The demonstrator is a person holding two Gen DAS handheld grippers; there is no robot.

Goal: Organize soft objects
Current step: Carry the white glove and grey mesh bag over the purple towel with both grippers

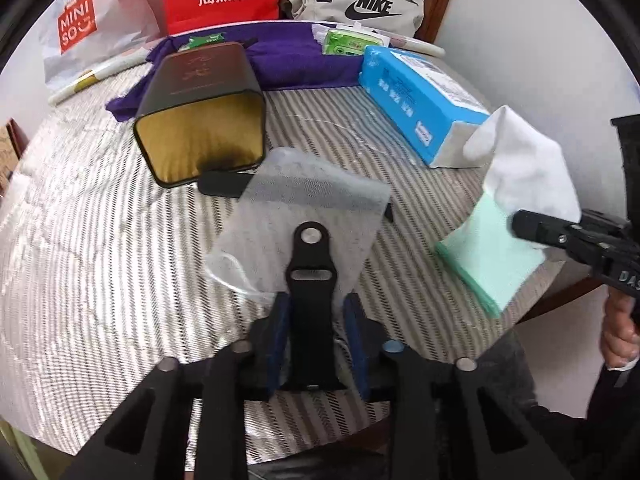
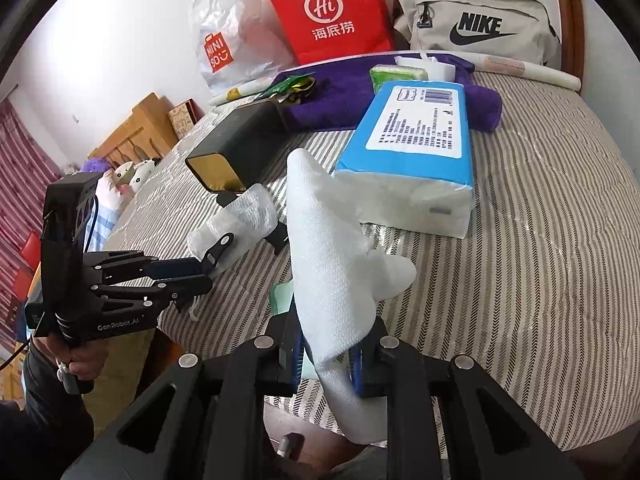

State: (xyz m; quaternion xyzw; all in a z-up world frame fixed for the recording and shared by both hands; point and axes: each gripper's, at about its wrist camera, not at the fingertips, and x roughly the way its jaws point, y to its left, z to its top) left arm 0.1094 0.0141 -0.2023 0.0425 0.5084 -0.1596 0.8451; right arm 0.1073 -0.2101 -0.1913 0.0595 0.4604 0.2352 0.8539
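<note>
Two grips are on at once, so I judge the step is to keep both soft things steady while I carry them to their places.

From my left wrist: my left gripper (image 1: 316, 336) pinches a black strap (image 1: 310, 272) between its blue pads, jaws nearly together. The strap rises over a clear mesh pouch (image 1: 304, 208) lying on the striped bed (image 1: 100, 280), just in front of the open tin (image 1: 200, 136) lying on its side. Near the bed's right edge my right gripper (image 1: 520, 224) meets a white tissue (image 1: 524, 168) and a green sheet (image 1: 488, 264) below it.

From my right wrist: my right gripper (image 2: 326, 356) is clamped on the tissue (image 2: 328, 248), which stands up crumpled between the pads; a sliver of green sheet (image 2: 282, 296) shows behind. The blue tissue pack (image 2: 416, 140) lies just beyond.

To do this well, I should hold pressure even, lift slowly so the tissue doesn't tear, and keep the strap from snagging the pouch. Whether the green sheet is pinched too, I cannot tell.
</note>
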